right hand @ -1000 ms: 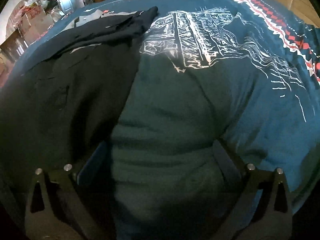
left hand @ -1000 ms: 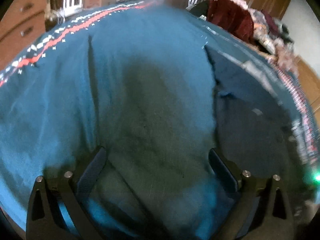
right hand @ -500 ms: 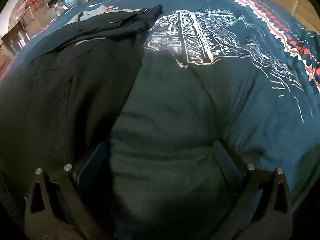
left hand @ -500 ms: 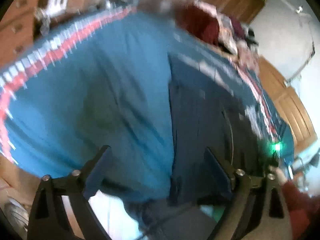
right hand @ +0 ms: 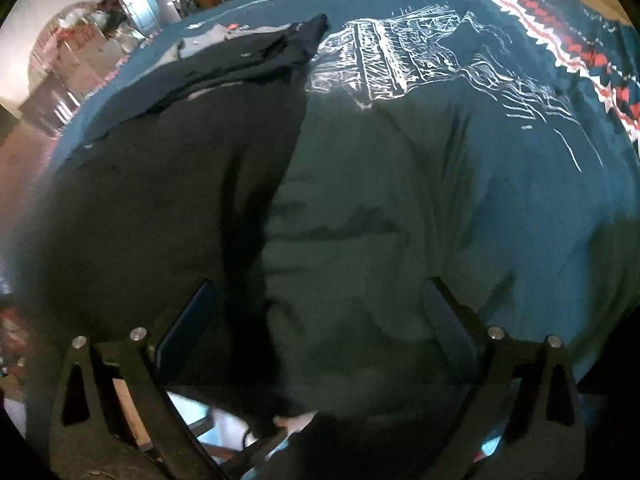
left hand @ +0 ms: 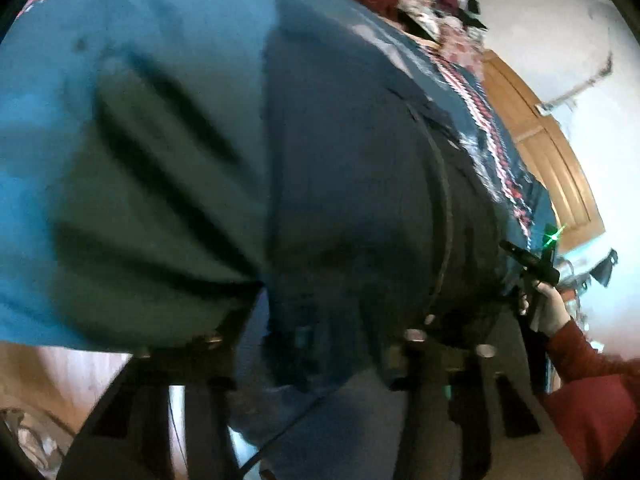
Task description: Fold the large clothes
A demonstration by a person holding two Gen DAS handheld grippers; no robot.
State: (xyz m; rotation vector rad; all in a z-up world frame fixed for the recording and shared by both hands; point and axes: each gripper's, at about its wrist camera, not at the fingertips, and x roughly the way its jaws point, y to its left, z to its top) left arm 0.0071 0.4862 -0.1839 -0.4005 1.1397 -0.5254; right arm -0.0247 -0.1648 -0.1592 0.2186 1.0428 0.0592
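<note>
Right now we hold both grippers low over a bed covered by a teal blanket (right hand: 600, 184) with a red and white patterned border. On it lies the teal T-shirt (right hand: 400, 200), its white line print at twelve o'clock in the right wrist view, and a dark garment (right hand: 160, 180) spreads beside it toward nine o'clock, touching its edge. Our right gripper (right hand: 320, 320) has its jaws spread wide, nothing between them, over the shirt's near hem. Our left gripper (left hand: 316, 336) looks across the same two garments, teal at nine o'clock and dark at three; the view is blurred, so the jaws seem wide apart and empty, but we cannot be sure. Toward four o'clock there, our right hand (left hand: 554, 312) in a red sleeve (left hand: 588, 392) grips its handle.
</note>
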